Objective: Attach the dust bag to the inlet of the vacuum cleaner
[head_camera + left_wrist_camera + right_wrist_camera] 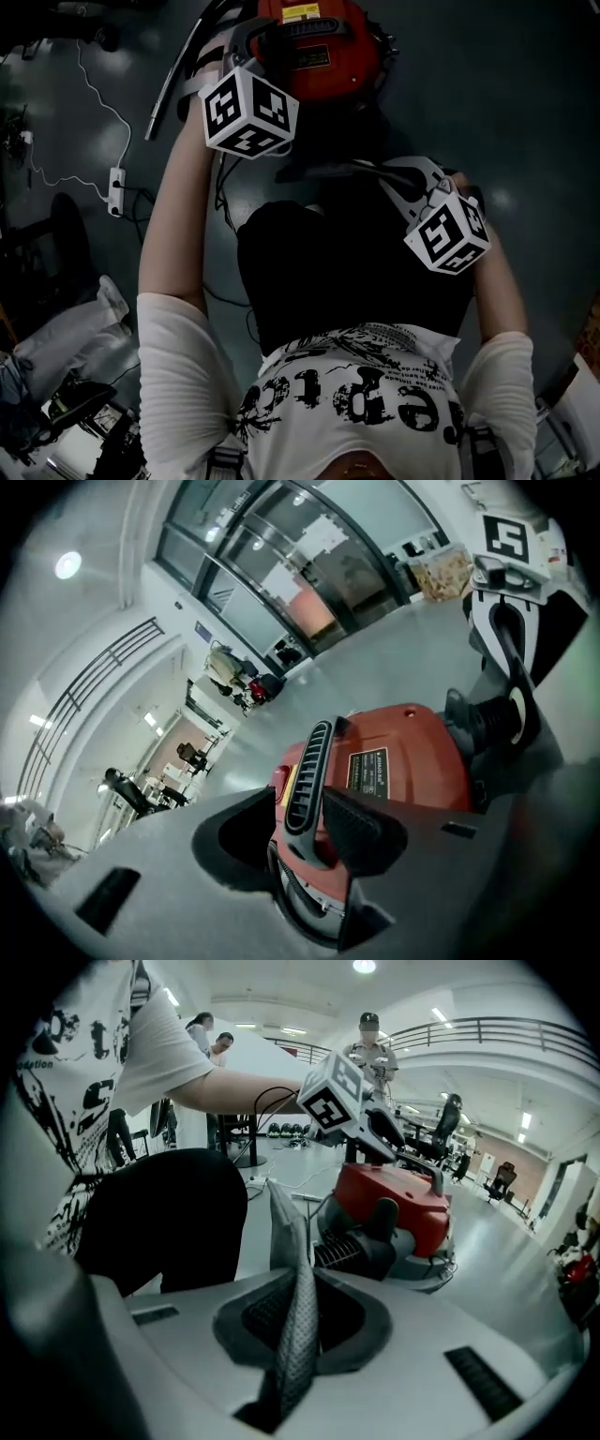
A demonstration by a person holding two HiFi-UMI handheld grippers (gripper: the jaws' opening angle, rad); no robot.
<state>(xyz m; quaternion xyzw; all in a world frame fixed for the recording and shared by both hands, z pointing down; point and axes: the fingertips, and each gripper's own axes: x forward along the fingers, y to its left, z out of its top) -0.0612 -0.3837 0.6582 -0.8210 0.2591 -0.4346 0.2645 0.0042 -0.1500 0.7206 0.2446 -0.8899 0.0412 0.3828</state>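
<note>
Printed on red vacuum cleaner (412, 747): rating plate (368, 771), text too small to read (likewise yellow sticker (301, 12)). Pinched upright in closed jaws of right gripper (300, 1283): dust bag (296, 1344), grey dotted fabric fold, held short of vacuum. Open jaws of left gripper (298, 803) astride ribbed black handle (309, 757). Lying on floor nearby: power strip (116, 190).

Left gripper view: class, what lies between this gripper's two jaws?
The ribbed grey handle of the red vacuum cleaner stands between the jaws of the left gripper, which are apart. The left gripper view shows this.
</note>
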